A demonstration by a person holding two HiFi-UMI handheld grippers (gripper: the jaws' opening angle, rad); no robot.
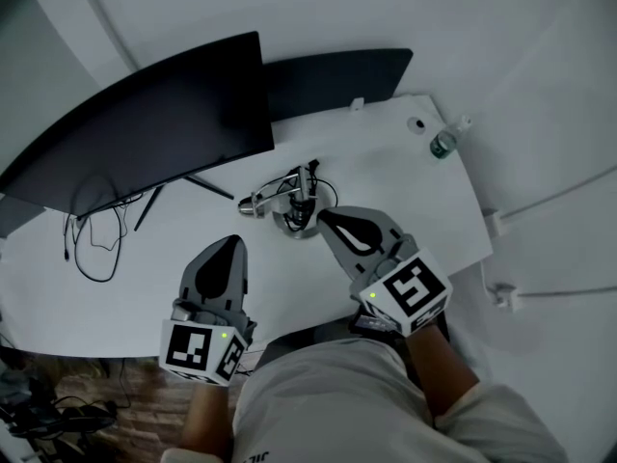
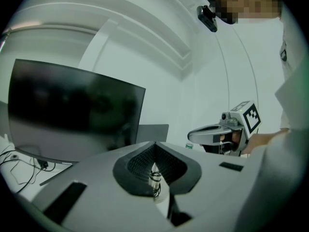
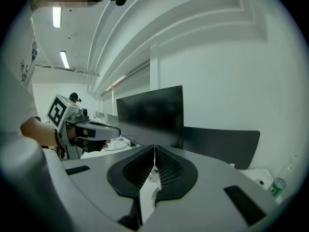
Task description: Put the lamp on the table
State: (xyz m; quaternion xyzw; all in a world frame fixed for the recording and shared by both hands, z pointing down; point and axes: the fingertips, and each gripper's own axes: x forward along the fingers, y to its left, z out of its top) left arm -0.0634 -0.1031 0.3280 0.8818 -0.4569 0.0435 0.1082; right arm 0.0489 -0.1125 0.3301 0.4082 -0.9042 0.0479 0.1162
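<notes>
A small silver lamp [image 1: 289, 204] with a round base and a folded arm lies on the white table [image 1: 405, 191], a thin black cable looped beside it. My right gripper [image 1: 325, 216] hovers just right of the lamp's base, jaws shut with nothing seen between them. My left gripper [image 1: 229, 249] hangs nearer the front edge, left of the lamp, its jaws also shut. In the left gripper view, a bit of the lamp [image 2: 155, 179] shows through the slit below the closed tips [image 2: 154, 145]. The right gripper view shows closed tips [image 3: 154, 147] over the table.
A wide dark monitor [image 1: 145, 128] stands at the back left, with a dark panel [image 1: 337, 80] behind it. Cables [image 1: 96, 244] trail under the monitor. A clear bottle [image 1: 443, 143] stands at the far right corner. The person's torso is at the near edge.
</notes>
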